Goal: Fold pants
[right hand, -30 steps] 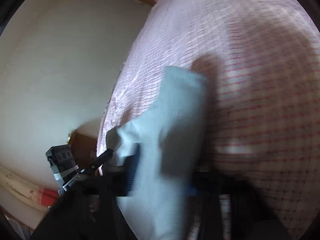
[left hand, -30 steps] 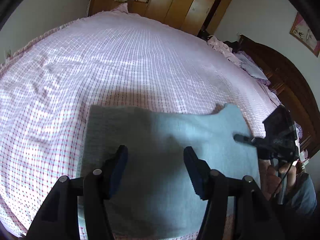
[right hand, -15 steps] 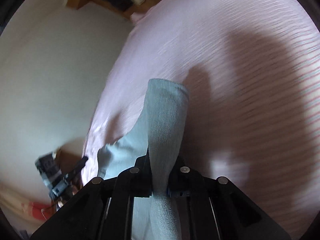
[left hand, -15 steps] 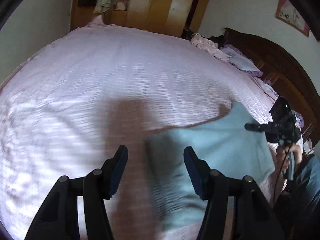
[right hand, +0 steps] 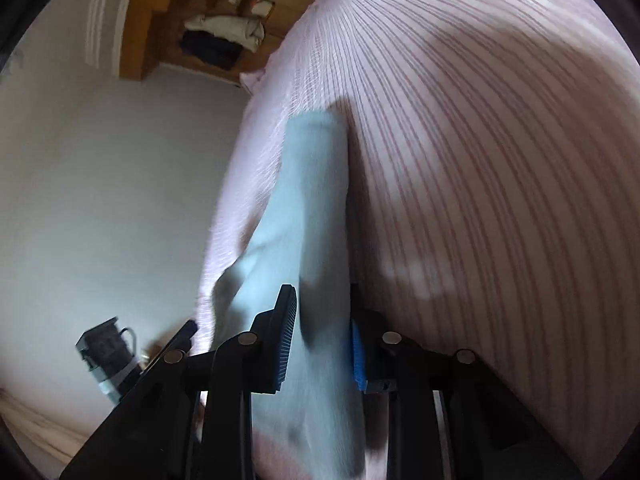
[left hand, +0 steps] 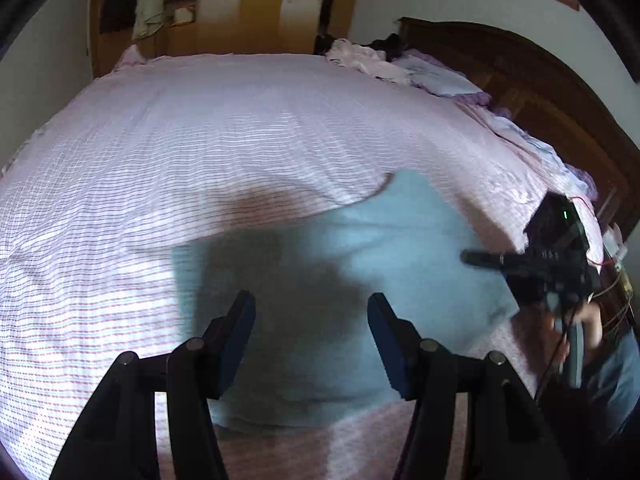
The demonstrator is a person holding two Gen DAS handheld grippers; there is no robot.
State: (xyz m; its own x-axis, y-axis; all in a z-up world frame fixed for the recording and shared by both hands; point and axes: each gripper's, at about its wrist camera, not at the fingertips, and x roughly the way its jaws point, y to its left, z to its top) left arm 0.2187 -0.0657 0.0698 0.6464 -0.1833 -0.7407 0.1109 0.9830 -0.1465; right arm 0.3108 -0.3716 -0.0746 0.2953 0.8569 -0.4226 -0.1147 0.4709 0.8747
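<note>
1. Left gripper (left hand: 311,332): nearest item in the left wrist view. Jaws stand well apart with nothing between the blue pads; it hangs above the near part of the pants and casts a dark shadow on the cloth.
2. Right gripper (right hand: 320,344): nearest item in the right wrist view. Jaws are opening; a band of the pale blue cloth runs between the two blue pads, and the pads no longer press it flat on both sides, with a gap visible at the left pad.
3. Pants (left hand: 360,264): pale blue-grey, lying spread on the bed near its front edge, folded into a broad panel; the right edge of the panel lies at the right gripper (left hand: 536,268), which is seen from the side in the left view.
4. Hand (left hand: 588,328): holds the right gripper's handle at the bed's right edge; blurred.
5. Bed (left hand: 240,140): covered by a pink-and-white checked sheet, carrying the pants.
6. Pillows and bedding (left hand: 420,72): heaped at the far right of the bed against a dark wooden headboard (left hand: 520,76).
7. Wardrobe (left hand: 248,4): wooden, beyond the bed; its open compartment holds hanging garments, one dark and one light (left hand: 148,0).
</note>
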